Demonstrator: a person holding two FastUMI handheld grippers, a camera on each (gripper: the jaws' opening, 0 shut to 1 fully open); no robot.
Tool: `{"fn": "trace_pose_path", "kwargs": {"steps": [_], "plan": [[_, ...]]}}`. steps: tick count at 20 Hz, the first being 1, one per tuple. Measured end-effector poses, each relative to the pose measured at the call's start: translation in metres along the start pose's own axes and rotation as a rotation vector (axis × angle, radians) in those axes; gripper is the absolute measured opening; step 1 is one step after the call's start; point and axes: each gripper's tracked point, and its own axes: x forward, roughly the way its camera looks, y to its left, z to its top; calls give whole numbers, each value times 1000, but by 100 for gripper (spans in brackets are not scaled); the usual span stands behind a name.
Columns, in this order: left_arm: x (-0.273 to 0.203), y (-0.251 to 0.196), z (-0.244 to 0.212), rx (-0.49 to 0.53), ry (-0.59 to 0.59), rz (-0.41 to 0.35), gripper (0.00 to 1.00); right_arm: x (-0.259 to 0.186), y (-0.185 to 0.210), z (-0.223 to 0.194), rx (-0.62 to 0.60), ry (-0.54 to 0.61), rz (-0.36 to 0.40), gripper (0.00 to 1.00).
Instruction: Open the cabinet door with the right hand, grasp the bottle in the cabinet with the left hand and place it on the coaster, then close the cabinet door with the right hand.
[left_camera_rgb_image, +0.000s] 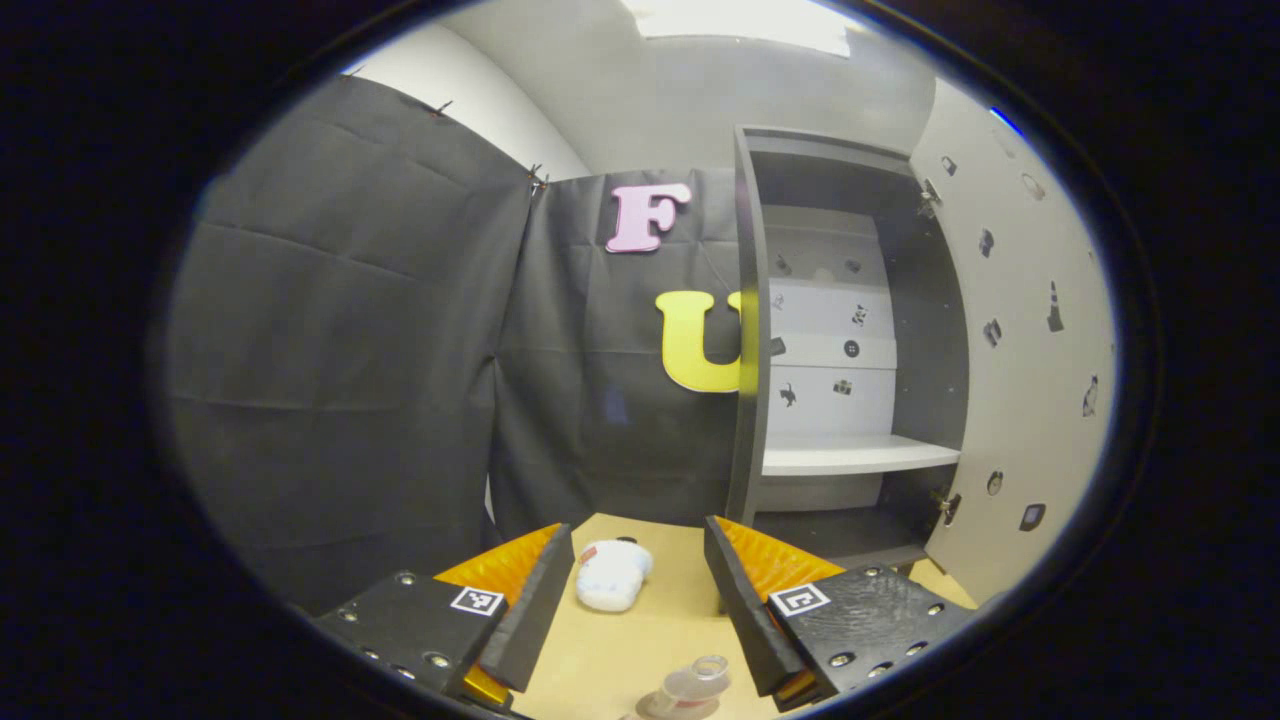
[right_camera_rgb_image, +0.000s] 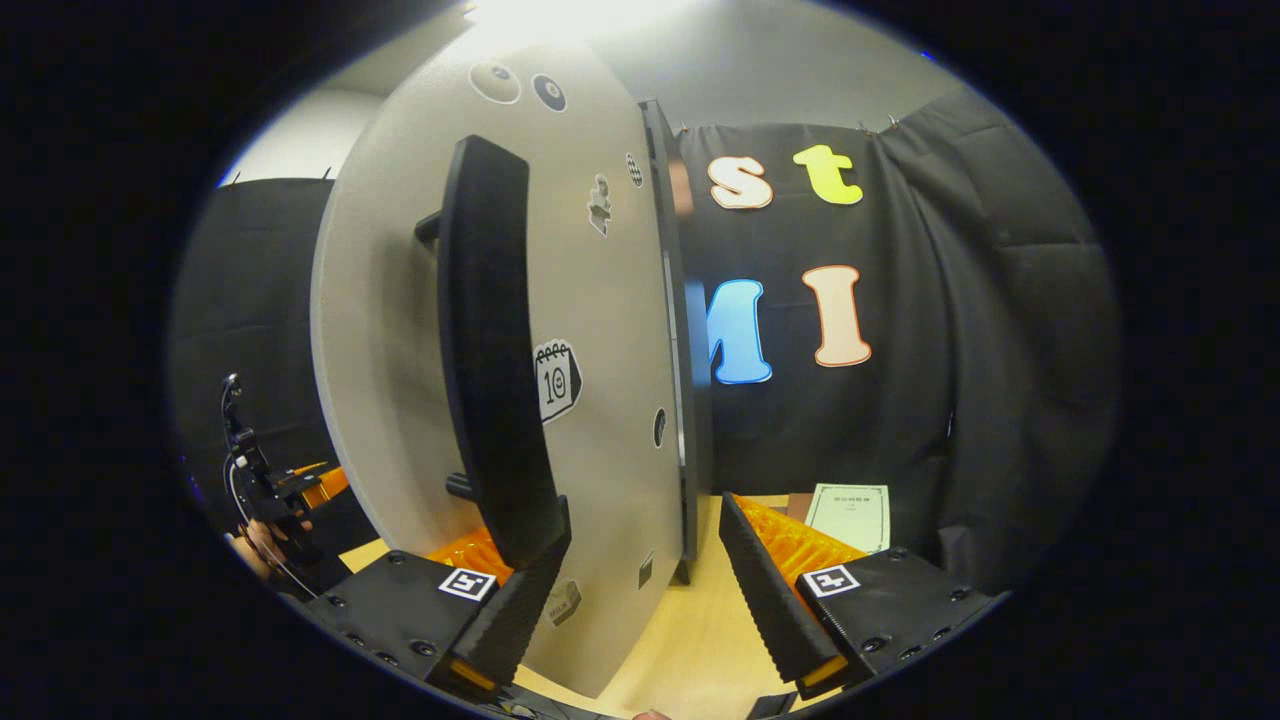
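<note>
Standing wide open — cabinet door swung out, its long dark handle just ahead of the right hand-held gripper. Fingers of that one apart, clamped on nothing, door edge sitting between them. Judged step: bottle apparently already out of the cabinet, so closing the door comes next.

Seen from the left gripper view: cabinet open, white shelf bare, dark floor of the cabinet below it bare too as far as visible. Nothing stored inside, by the look of it. Clear bottle standing on the worktop at the very bottom edge, just below the left hand-held gripper — fingers apart, not touching the bottle. Coaster not made out; cannot tell whether the bottle sits on one, since its base is cut off. A small white object lying farther along the worktop, between the fingers in view, apart from the bottle.

Next move, as a judgement: right side pushing or pulling the door by the handle toward the cabinet, keeping clear of the left side and the bottle. A sheet of paper lying on the worktop past the door, out of the way.
</note>
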Motion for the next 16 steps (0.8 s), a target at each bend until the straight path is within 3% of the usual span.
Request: {"fn": "trace_pose_path", "kwargs": {"steps": [7,16], "plan": [[12,17,1,15,-3,-1,79,11,19,-1,62,-21,61,96],[21,36,-4,15,4,9,79,48,57,-1,9,-40,134,96]]}}
